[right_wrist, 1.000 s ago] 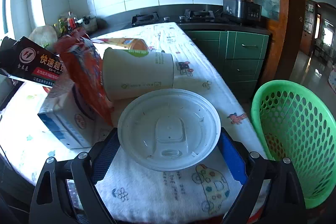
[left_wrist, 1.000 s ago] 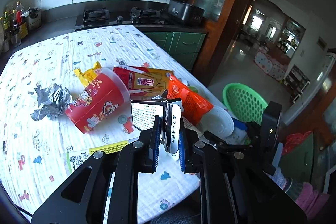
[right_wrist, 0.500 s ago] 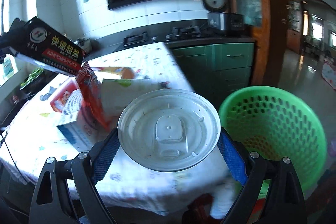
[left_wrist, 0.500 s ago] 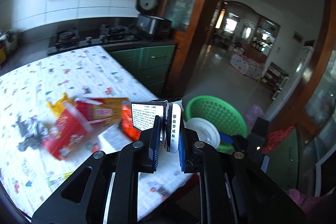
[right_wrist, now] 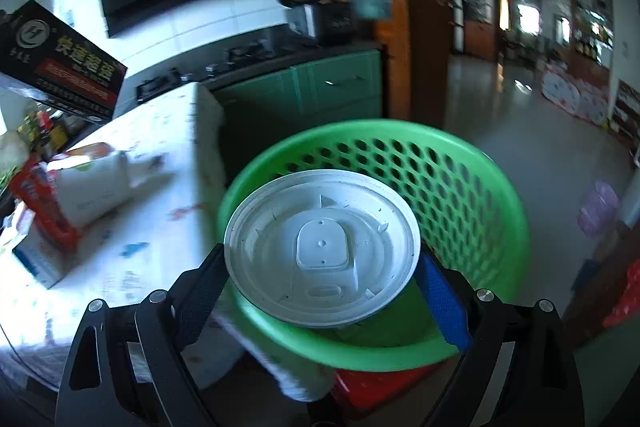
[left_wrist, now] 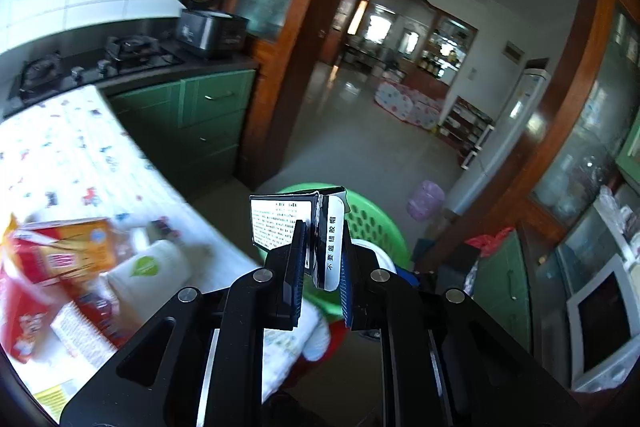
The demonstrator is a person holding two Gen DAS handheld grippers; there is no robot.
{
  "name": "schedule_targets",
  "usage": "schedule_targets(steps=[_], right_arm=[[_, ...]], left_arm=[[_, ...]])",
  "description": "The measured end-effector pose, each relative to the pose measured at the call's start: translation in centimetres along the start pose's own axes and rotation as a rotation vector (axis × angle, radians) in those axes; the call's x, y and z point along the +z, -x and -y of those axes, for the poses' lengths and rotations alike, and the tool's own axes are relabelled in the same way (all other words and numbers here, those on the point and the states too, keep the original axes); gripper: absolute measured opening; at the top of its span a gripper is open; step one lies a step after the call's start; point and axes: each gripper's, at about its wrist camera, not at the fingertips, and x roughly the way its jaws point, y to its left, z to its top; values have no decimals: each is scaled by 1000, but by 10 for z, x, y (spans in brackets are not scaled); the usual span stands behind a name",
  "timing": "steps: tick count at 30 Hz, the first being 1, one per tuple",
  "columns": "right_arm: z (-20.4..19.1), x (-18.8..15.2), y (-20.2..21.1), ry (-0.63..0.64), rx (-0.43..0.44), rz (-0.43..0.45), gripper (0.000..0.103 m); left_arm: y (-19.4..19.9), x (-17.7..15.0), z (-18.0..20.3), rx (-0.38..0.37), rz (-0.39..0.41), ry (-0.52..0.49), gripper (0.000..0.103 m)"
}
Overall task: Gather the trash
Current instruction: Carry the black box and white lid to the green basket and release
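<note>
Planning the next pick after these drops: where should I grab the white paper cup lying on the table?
Grip the white paper cup across its round body, near the middle, coming from above. It lies on its side on the table, so its curved walls face the fingers; red packets crowd one end.

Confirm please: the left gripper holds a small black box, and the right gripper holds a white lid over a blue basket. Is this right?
Not quite. The basket is green, not blue, as the right wrist view shows. The rest stands: the left gripper holds the small black box, and the right gripper holds the white lid over the basket.
</note>
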Motion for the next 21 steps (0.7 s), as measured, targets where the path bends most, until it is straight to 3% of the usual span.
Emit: schedule_targets(steps=[2,8,21], right_arm=[[9,-3,-4,-11,-15,-15,88],[29,-10,-12,-12,-53,-49,88],[42,-9,-17,-10,-63,-50,92]], left_arm=[[-18,3,0,-42,-27,20,14],[-70,5,13,-65,-97,-18,14],[-156,-4,27,-70,-222,-64,15]])
